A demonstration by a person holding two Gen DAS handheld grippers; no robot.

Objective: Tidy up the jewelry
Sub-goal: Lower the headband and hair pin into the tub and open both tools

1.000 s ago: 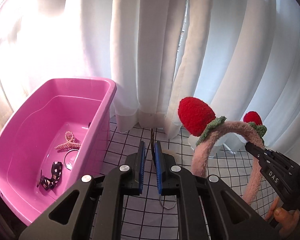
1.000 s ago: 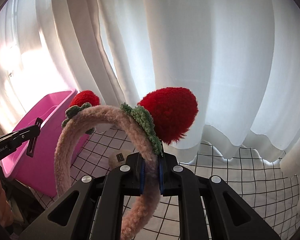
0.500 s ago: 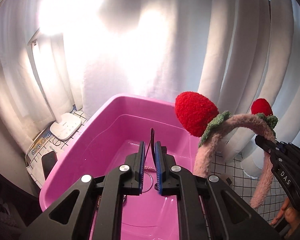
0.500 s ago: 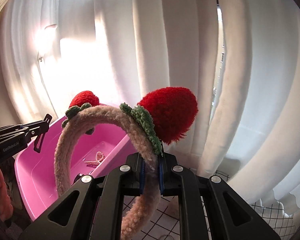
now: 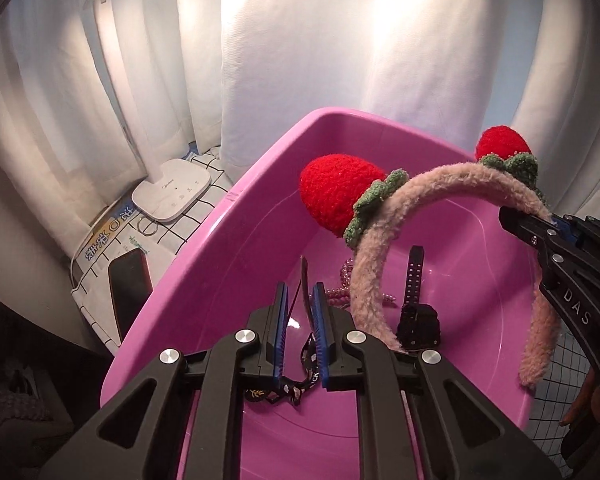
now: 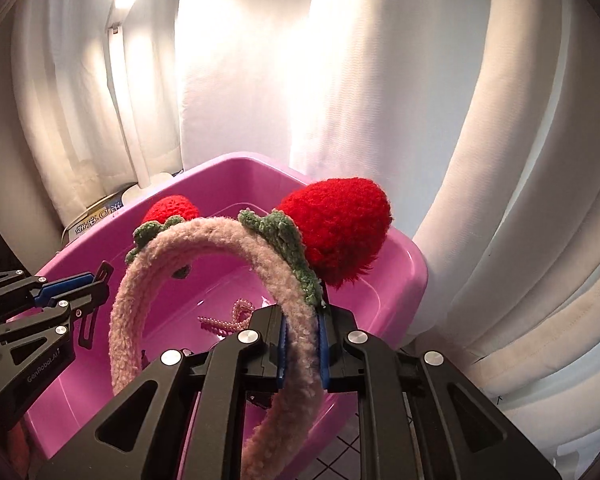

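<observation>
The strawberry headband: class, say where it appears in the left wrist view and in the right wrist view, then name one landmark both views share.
Left wrist view: headband right of centre, arching over the tub.
Right wrist view: headband at centre, clamped in the near jaws.
Shared landmark: pink tub.

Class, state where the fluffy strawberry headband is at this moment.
The headband is clamped in the right tool and held above the open pink tub, right of the left tool.

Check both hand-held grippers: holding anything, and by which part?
Right hand-held gripper is shut on the strawberry headband, on the band beside one strawberry. Left hand-held gripper pinches a thin dark hair clip by its lower part.
</observation>
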